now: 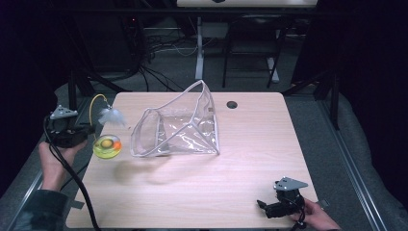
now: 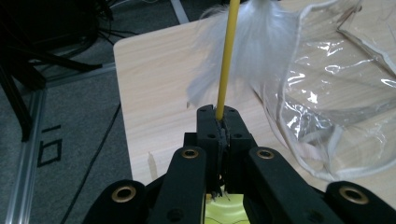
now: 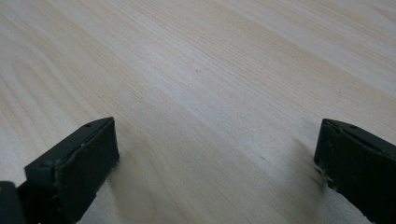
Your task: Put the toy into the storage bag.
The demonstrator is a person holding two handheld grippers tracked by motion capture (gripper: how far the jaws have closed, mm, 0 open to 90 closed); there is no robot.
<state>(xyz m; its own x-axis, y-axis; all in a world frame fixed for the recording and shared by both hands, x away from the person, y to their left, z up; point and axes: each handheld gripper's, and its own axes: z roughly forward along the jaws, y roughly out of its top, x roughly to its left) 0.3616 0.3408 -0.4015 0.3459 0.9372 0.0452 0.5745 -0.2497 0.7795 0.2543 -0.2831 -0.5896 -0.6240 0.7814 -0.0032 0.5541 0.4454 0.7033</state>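
A cat toy with a yellow wand (image 2: 227, 56) and a white feather tuft (image 1: 111, 116) is held over the table's left edge. My left gripper (image 2: 223, 111) is shut on the wand's lower end. A yellow-green disc (image 1: 107, 146) with an orange ball hangs below it. A clear plastic pouch (image 1: 183, 127) with white trim lies open at the table's middle, its mouth facing left toward the feather (image 2: 261, 42). My right gripper (image 1: 262, 205) rests open near the front right edge, with bare wood between its fingers (image 3: 79, 163).
The light wood table (image 1: 250, 149) has a round cable hole (image 1: 232, 104) at the back. Black frame posts, cables and a table leg stand on the grey floor behind. A metal rail (image 2: 28, 154) runs along the floor at the left.
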